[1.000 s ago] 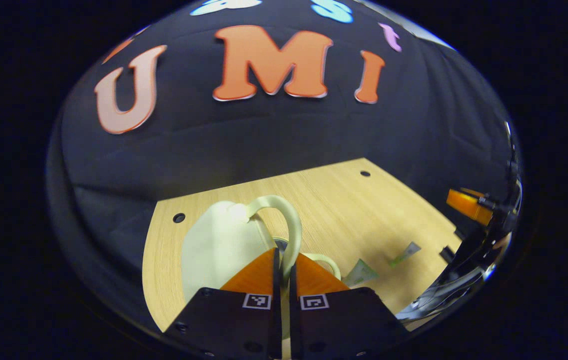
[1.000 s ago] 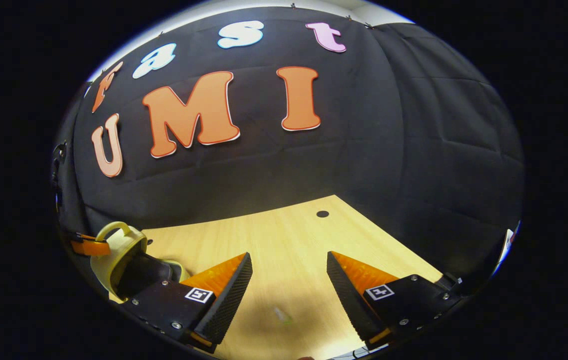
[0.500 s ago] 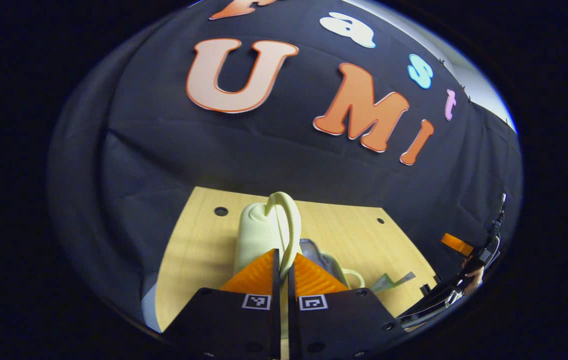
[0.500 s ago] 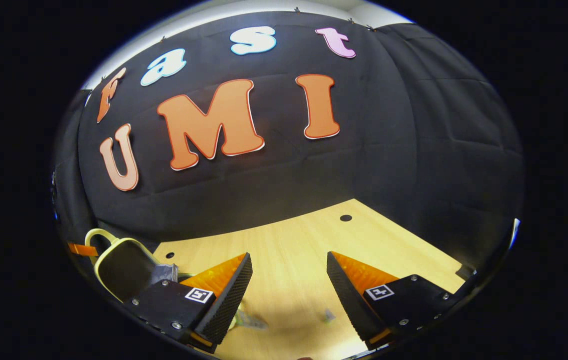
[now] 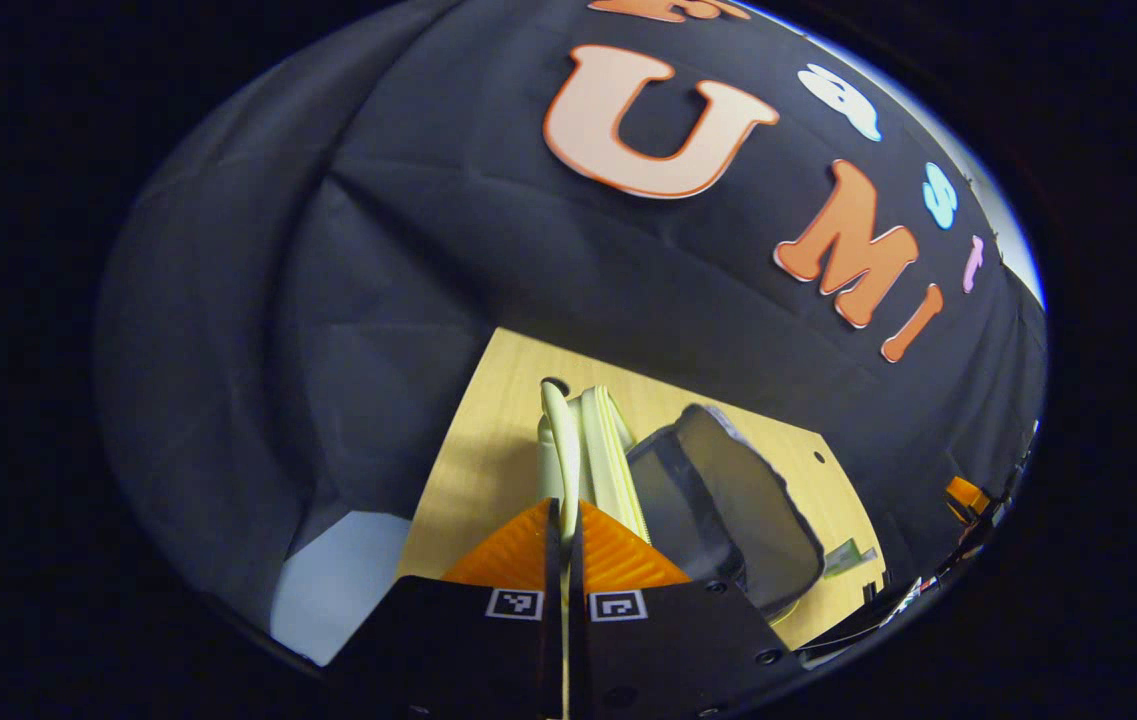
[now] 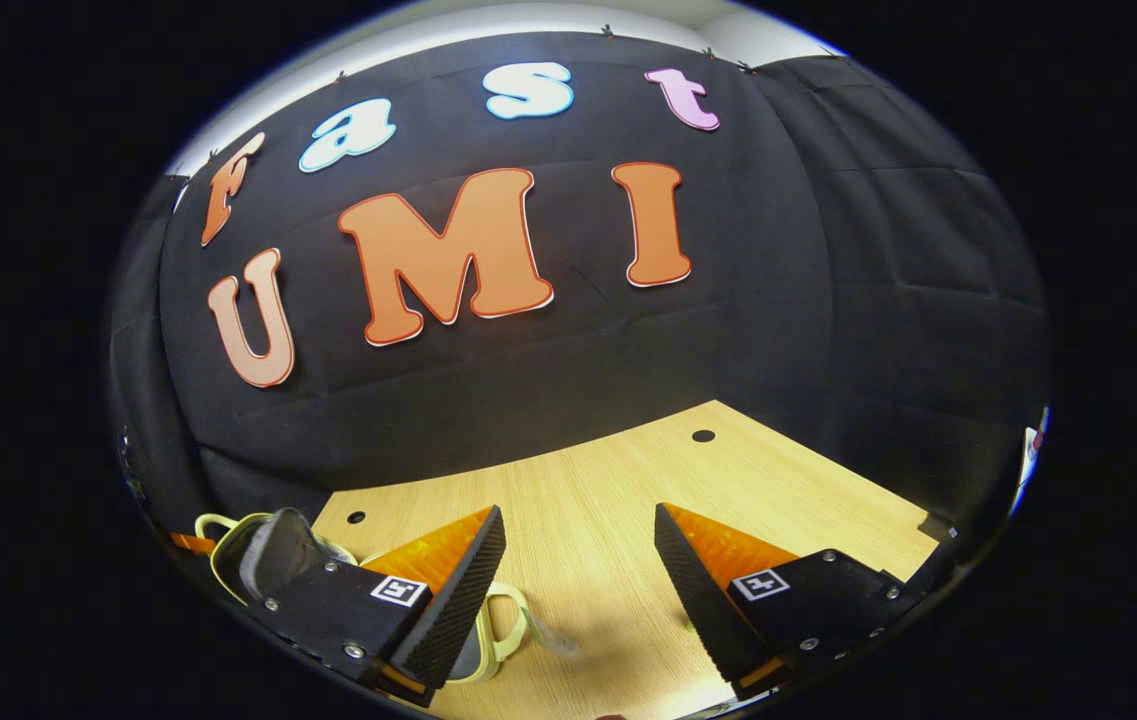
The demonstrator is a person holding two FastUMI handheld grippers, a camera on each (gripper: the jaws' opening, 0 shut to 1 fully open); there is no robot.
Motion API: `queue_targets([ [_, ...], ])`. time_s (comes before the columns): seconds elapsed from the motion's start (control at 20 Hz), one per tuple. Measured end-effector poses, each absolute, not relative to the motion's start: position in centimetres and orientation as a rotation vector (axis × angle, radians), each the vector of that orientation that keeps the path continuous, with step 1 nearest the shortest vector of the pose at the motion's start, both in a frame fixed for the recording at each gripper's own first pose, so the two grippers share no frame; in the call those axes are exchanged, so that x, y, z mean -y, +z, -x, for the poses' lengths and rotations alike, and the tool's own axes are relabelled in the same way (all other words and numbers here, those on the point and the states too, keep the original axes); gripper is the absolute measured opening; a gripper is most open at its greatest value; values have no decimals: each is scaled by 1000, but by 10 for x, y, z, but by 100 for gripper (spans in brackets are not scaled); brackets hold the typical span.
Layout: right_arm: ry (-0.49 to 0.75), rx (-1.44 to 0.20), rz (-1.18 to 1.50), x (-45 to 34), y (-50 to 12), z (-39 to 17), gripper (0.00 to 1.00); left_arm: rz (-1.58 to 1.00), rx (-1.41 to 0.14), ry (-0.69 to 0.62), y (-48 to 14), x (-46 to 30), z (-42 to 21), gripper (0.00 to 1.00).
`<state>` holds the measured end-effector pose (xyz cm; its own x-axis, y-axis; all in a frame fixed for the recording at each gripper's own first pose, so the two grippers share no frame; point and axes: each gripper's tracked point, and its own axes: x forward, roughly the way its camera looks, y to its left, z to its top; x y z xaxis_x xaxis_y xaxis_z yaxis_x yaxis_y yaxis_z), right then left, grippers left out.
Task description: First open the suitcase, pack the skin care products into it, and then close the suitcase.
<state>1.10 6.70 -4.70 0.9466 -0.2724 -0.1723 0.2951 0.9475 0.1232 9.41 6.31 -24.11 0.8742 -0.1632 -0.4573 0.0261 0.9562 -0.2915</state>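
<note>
One suitcase (image 5: 628, 470), left tongs (image 5: 564, 530) gripping its handle (image 5: 556, 440).

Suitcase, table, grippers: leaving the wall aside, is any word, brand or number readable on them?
No readable words.
Square markers on the left gripper and right gripper: patterns, no letters.
Suitcase and its handle: no print seen.
Sachet on the table: too small to read.

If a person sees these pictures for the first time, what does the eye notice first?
In the left gripper view, the pale suitcase stands open on the wooden table, its dark lining showing, and the left gripper is closed on its handle. In the right gripper view, the right gripper hangs open above bare table, with the suitcase at the lower left.
</note>
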Motion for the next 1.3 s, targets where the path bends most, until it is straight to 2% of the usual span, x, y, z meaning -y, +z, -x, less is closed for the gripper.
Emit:
queue_targets([
  [0.5, -292, -180, -134, -85, -48, -11, 95, 345, -675, 14, -284, -84, -77, 2],
  [0.7, -288, -197, -132, -87, -53, -10, 95, 278, -713, 127, -297, -109, -71, 18],
  [0.75, -288, -200, -122, -87, -54, -9, 95, 293, -696, 132, -292, -111, -71, 17],
  [0.9, -292, -202, -98, -81, -56, -8, 95, 288, -613, 168, -268, -110, -71, 100],
  [0.95, -292, -201, -94, -79, -56, -8, 95, 256, -572, 190, -254, -111, -69, 96],
  [1.3, -274, -187, -52, -56, -56, -11, 95, 78, -172, 268, -92, -40, -56, 97],
])
